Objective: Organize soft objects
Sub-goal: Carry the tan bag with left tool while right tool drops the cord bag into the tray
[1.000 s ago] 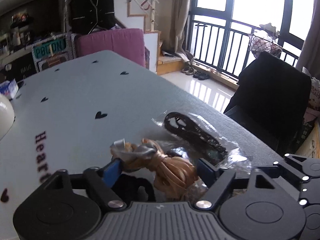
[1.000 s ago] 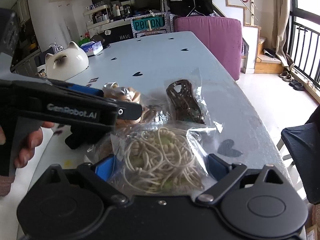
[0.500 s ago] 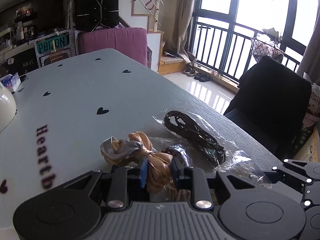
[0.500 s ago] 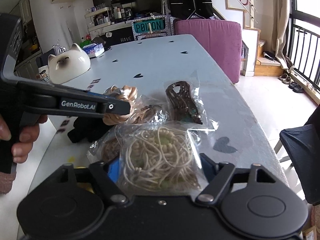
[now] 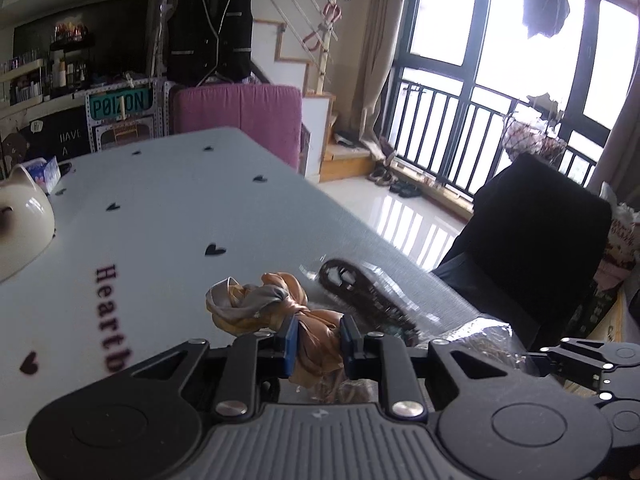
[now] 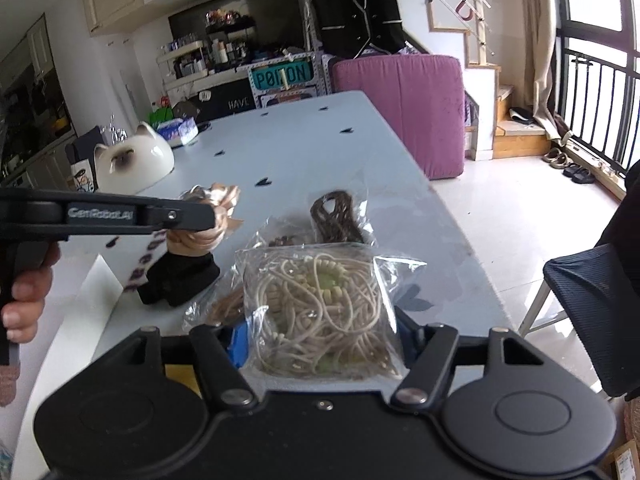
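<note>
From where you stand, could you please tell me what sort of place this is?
Most likely a lived-in home, an open living and dining area. A heart-print table stands by a staircase, shoes sit beside balcony doors, and a shelf of bottles lines the back wall.

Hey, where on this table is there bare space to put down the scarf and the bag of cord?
Open tabletop lies between the cat-shaped bowl and the table's window-side edge, running back toward the pink chair. The near end is crowded: bag of dark cord, black cloth, another bag, the scarf in the left gripper and the bag of pale cord between the closing right gripper.
</note>
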Demonstrator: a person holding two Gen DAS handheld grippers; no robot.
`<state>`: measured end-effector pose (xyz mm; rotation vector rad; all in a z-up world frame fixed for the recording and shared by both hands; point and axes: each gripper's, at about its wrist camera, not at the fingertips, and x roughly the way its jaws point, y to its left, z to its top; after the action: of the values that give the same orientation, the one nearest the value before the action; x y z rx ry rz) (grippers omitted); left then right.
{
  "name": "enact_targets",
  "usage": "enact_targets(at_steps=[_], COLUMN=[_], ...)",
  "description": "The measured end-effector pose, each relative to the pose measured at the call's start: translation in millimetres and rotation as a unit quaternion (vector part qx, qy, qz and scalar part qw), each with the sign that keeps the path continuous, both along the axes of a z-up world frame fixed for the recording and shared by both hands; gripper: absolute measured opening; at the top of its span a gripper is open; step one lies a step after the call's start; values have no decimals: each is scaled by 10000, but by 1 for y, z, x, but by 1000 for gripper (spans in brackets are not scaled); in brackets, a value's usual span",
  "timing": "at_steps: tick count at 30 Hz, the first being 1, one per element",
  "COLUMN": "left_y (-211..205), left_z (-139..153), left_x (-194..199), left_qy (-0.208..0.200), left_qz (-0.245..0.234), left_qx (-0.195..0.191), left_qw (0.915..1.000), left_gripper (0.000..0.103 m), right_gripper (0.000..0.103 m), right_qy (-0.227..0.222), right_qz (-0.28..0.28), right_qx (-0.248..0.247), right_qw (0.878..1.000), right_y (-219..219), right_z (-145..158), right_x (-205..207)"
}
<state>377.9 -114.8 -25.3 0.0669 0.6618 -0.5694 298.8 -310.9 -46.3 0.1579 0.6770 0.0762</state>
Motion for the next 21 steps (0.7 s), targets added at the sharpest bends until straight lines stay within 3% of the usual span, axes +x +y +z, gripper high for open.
enact_targets(at_steps=[11,21], left_y=[24,66], left_z=[60,84], left_x=[-55,-112], left_qy=[-488,-651], left_qz=[-74,126], left_qx=[-379,-235], left_qw=[9981,9975], left_gripper=[23,23], right_gripper=[69,69], right_qy=[-494,-608], right_qz=[-96,78], right_qx=[68,154], right_qw=[9987,9980], right_y=[6,30], right_z=[50,69], right_x=[-42,-77])
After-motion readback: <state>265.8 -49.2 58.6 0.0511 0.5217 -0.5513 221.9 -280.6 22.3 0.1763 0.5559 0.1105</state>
